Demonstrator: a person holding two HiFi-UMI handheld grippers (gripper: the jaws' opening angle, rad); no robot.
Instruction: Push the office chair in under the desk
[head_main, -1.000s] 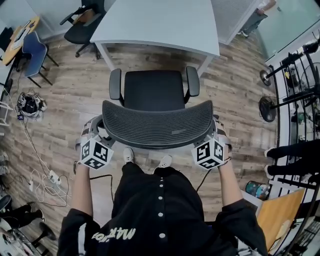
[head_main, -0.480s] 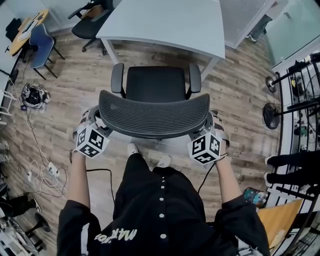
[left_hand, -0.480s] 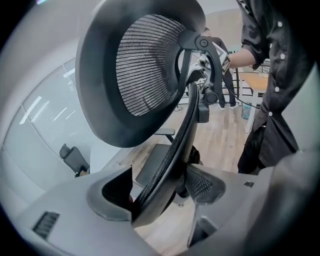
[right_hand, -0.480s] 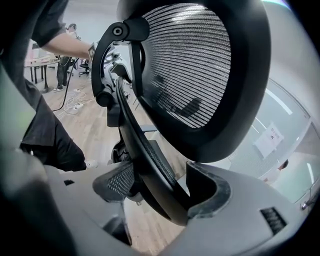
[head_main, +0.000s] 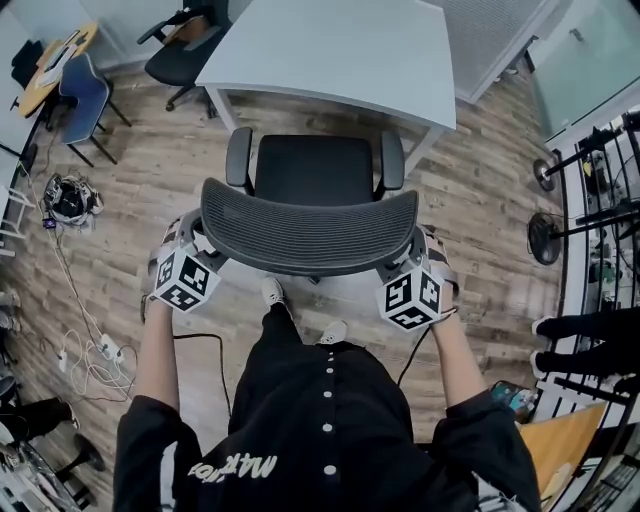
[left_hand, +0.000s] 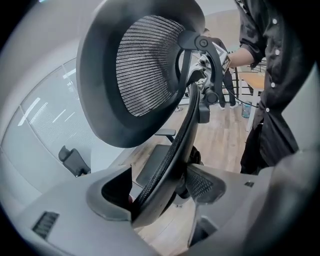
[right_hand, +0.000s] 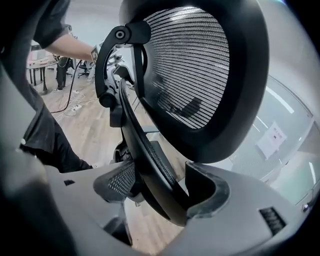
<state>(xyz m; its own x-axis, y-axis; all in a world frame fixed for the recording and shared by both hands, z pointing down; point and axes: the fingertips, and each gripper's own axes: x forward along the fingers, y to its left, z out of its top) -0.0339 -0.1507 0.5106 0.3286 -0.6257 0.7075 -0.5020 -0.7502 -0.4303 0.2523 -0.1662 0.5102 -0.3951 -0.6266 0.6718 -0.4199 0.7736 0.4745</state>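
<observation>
A black office chair with a mesh backrest and black seat faces the pale grey desk; its seat front lies at the desk's near edge. My left gripper is shut on the backrest's left rim, and my right gripper is shut on its right rim. In the left gripper view the curved backrest rim runs between the jaws of the left gripper. The right gripper view shows the same rim clamped in the right gripper.
The desk's legs stand either side of the chair's armrests. Behind on the left are another black chair and a blue chair. Cables lie on the wooden floor at left. Stands and fans line the right.
The chair has rolled a little towards the desk with both grippers still on its backrest. The person has stepped forward behind it.
</observation>
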